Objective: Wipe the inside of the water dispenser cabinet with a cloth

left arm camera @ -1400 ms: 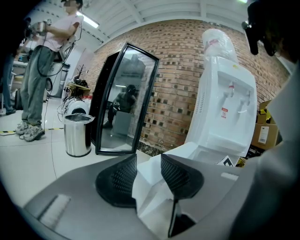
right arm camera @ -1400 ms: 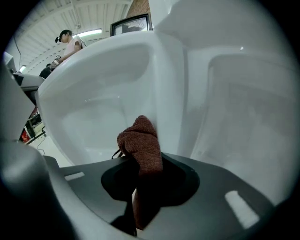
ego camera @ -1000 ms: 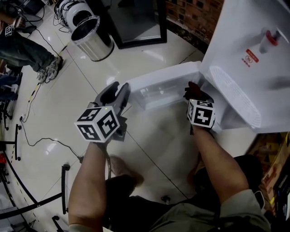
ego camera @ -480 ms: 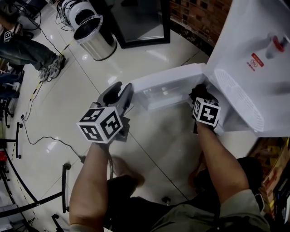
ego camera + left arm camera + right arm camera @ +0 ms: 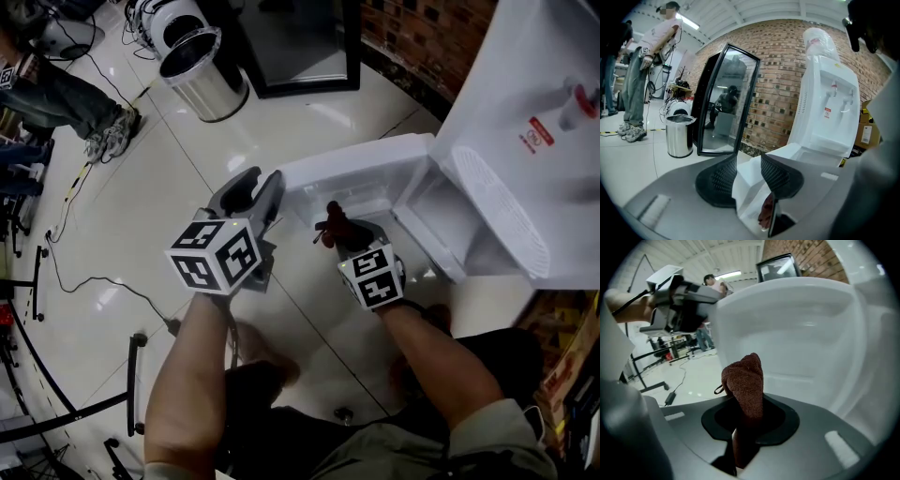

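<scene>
The white water dispenser [image 5: 525, 141] stands at the right, its lower cabinet [image 5: 441, 225] open. The cabinet door [image 5: 356, 178] is swung out to the left. My left gripper [image 5: 253, 187] is shut on the door's free edge, and white door plastic [image 5: 747, 185] fills the gap between its jaws [image 5: 747, 161]. My right gripper [image 5: 342, 234] is shut on a dark red cloth [image 5: 330, 223] and sits outside the cabinet, in front of the door's inner face. In the right gripper view the cloth [image 5: 744, 380] sticks up from the jaws [image 5: 746, 420] towards the white door panel [image 5: 801, 333].
A steel bin [image 5: 202, 80] and a black-framed glass panel [image 5: 300, 47] stand on the tiled floor beyond the door. Behind the dispenser is a brick wall [image 5: 422, 37]. A person's legs [image 5: 66, 94] and cables [image 5: 84, 281] are at the left.
My right gripper has come out of the cabinet opening and swung left with the cloth, rolling as it went, to a spot before the open door. The left gripper has stayed on the door.
</scene>
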The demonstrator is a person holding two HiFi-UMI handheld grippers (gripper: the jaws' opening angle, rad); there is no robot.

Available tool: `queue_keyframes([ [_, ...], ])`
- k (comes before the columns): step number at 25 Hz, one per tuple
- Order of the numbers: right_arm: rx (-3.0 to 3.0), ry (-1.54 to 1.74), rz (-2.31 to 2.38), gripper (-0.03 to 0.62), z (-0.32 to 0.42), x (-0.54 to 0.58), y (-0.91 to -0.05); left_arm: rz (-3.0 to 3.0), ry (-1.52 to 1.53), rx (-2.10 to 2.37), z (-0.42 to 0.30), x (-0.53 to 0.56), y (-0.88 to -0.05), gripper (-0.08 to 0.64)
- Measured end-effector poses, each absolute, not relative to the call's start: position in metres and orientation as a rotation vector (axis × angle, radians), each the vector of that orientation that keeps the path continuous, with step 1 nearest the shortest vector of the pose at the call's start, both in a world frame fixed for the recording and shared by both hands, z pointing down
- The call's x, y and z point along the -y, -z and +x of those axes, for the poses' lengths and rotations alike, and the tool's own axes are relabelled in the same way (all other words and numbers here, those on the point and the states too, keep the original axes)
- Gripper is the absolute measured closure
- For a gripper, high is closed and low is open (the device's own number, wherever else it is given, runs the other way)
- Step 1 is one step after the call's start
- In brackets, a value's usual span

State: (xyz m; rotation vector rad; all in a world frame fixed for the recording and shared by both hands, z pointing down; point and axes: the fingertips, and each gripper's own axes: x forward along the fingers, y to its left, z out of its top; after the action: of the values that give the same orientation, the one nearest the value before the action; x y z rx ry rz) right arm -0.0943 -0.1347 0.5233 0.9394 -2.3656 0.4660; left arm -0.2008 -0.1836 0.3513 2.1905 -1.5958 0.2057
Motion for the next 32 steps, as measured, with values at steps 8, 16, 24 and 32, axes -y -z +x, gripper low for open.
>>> queue_keyframes([
  [8, 2.431, -0.344, 0.58, 0.492, -0.173, 0.091, -0.536, 2.192, -0.213, 1.585, -0.198, 0.183, -0.351, 0.423],
  [16, 2.388, -0.373, 0.626, 0.492, -0.197, 0.117, -0.557, 2.199, -0.217, 1.563, -0.197, 0.18, -0.351, 0.419],
  [24, 2.323, -0.457, 0.788, 0.494, -0.164, 0.147, -0.565, 2.192, -0.217, 1.581, -0.202, 0.186, -0.35, 0.42],
  [32, 2.301, -0.474, 0.831, 0.494, -0.163, 0.157, -0.57, 2.191, -0.216, 1.587, -0.201, 0.184, -0.351, 0.42],
])
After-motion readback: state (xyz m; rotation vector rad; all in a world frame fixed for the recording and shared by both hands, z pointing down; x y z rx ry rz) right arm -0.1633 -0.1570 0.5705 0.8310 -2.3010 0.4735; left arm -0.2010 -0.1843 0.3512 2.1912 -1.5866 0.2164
